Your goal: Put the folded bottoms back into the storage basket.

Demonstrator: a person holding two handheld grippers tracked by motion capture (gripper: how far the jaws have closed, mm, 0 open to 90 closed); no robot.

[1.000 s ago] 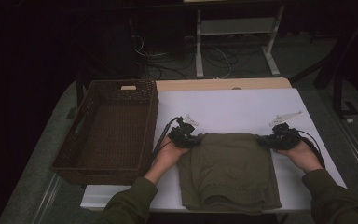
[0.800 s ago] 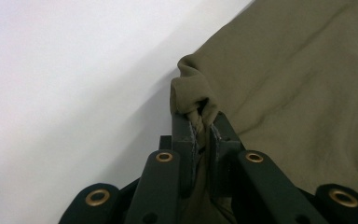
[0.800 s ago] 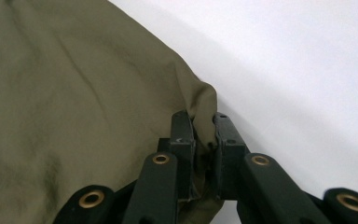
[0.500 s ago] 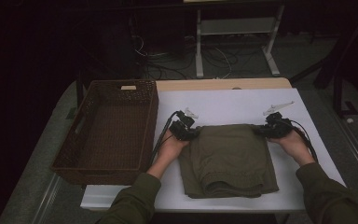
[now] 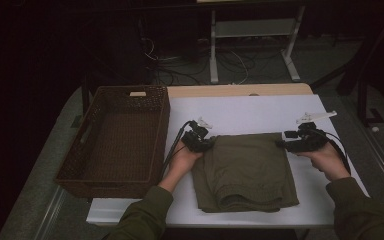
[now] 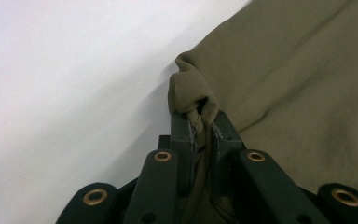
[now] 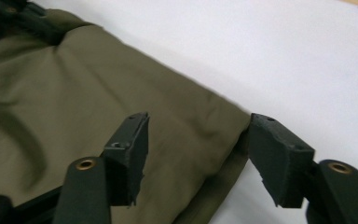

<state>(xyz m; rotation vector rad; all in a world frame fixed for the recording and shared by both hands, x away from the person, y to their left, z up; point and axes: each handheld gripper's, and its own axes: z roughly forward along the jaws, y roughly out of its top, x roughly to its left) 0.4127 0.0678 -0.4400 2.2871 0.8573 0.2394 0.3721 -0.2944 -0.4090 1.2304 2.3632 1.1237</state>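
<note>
White table (image 5: 260, 112) across the frame's middle, folded olive cloth (image 5: 245, 172) lying flat at lower centre, brown wicker basket (image 5: 82, 172) at the left, overhanging the table's left edge

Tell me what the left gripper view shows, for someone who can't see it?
Black left tongs pinch a bunched corner of olive green cloth. The cloth spreads to the right over a white table.

the right gripper (image 7: 198, 154), jaws just opened, straddles the corner of the folded olive garment (image 7: 88, 88) on the white table (image 7: 284, 51).
</note>
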